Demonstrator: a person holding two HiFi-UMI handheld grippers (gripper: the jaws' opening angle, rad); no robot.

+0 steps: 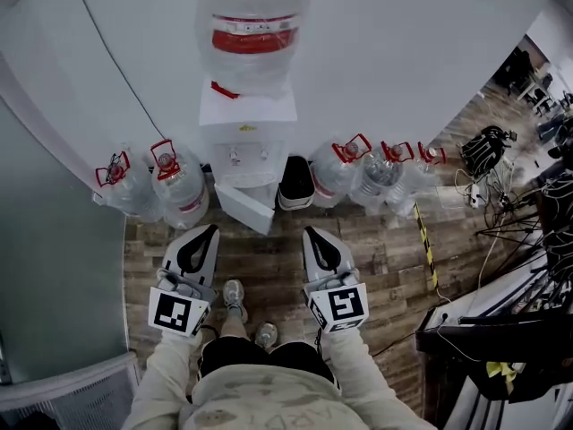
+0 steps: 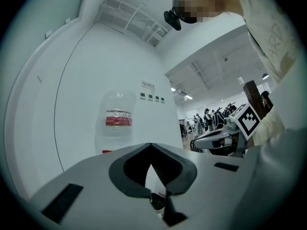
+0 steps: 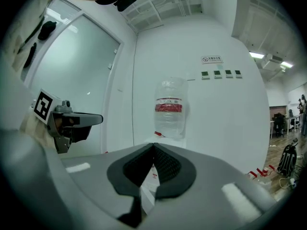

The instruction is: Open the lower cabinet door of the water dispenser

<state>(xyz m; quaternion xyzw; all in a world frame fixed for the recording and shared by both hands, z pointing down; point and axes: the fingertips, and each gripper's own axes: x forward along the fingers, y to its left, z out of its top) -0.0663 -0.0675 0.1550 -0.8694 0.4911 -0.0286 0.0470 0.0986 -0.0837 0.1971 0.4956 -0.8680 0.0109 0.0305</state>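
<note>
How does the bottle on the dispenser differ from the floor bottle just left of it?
The dispenser bottle sits on top of the dispenser; the floor bottle stands on the wooden floor beside it. The dispenser bottle is turned neck down; the floor bottle is upright, red handle on top. Both are clear plastic with red labels.

Smooth white curved wall sweeping across the top, with a thin dark cable running down it. Underfoot, grey-brown wood-plank floor, and a black-and-yellow striped tape strip off to the right. On the left, a tall frosted glass panel in a pale frame. High on the wall, a small white sign sits above a row of four little dark switch plates. Overhead, white ceiling beams and a bright strip light. Far right, a tangle of black cables near dark furniture.
</note>
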